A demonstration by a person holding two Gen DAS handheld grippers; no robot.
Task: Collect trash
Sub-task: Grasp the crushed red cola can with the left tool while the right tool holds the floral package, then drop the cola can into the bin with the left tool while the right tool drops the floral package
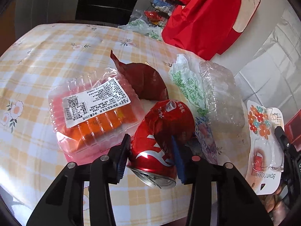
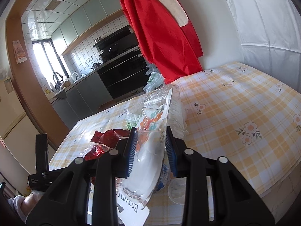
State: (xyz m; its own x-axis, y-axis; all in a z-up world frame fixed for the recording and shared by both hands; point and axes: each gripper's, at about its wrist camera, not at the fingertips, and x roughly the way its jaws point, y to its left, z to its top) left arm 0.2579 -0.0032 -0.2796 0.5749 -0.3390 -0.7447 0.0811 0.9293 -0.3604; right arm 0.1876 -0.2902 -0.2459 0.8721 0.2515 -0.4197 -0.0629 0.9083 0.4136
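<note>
Left wrist view: The left gripper (image 1: 150, 156) points down at a table (image 1: 47, 60) covered with a yellow-and-white checked cloth with flower prints. A crushed red can (image 1: 160, 137) lies on its side between the jaws, its silver end toward the camera. The jaws are clamped on the can: the left pad meets its side and the blue right pad presses into the dented wall. Just left of the can sits a clear plastic tray (image 1: 94, 113) with orange contents and a white printed label. Behind the can lies a dark red foil wrapper (image 1: 144, 81). To the right of the wrapper are a crumpled white bag with green print (image 1: 188, 82) and a clear plastic box (image 1: 222, 98), touching each other. At the right edge, a hook blister pack (image 1: 263, 141) with a flower print is visible, with part of the right gripper just beside it. A red cloth (image 1: 207, 18) hangs at the far side of the table.

Right wrist view: The right gripper (image 2: 152, 150) is closed on the hook blister pack (image 2: 148, 154); both blue pads press against its card and clear plastic shell, holding it edge-up above the table (image 2: 244, 103). The dark red foil wrapper (image 2: 111, 135) lies beyond the left jaw. The red cloth (image 2: 165, 28) hangs above the table's far edge. A kitchen counter with a stove fills the background.
</note>
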